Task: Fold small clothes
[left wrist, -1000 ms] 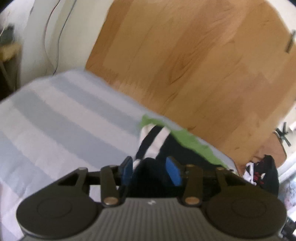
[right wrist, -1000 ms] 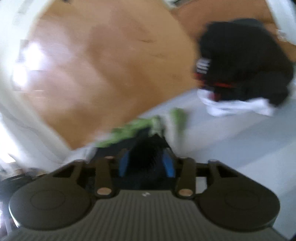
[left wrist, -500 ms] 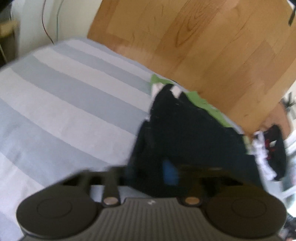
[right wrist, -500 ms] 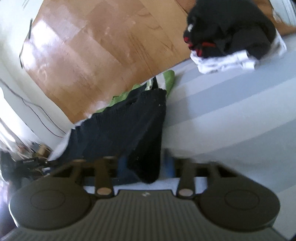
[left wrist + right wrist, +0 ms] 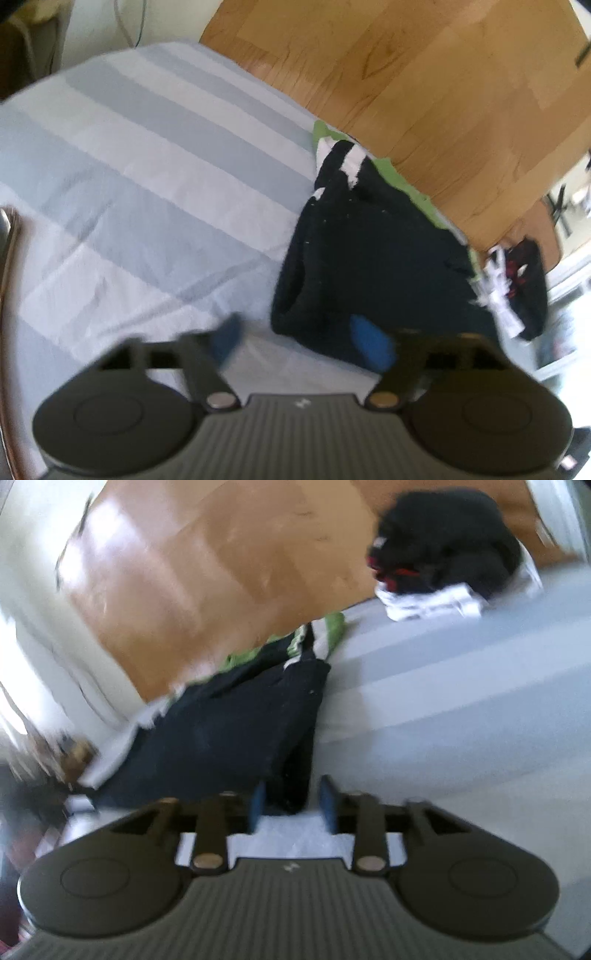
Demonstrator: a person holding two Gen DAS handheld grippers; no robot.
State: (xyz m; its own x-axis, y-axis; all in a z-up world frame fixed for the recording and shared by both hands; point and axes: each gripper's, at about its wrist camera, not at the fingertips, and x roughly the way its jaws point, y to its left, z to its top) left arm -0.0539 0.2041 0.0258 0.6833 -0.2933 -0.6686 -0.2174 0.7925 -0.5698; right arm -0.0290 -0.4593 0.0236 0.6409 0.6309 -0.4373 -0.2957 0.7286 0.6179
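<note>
A black garment with green and white trim (image 5: 373,254) lies folded over on the blue-and-white striped bed cover (image 5: 147,166), near the bed's edge. My left gripper (image 5: 301,341) is open, its blue pads spread wide just short of the garment's near left corner. In the right wrist view the same garment (image 5: 229,731) lies ahead, and my right gripper (image 5: 291,803) is open, its pads on either side of the garment's near corner without pinching it.
A pile of black, red and white clothes (image 5: 443,568) sits further along the bed, also seen in the left wrist view (image 5: 517,284). Wooden floor (image 5: 424,74) lies beyond the bed edge. A white wall with cables (image 5: 125,22) is at the far left.
Both grippers carried the garment's edge toward me, folding it over itself, then opened and let go. Both have pulled back a little from the cloth.
</note>
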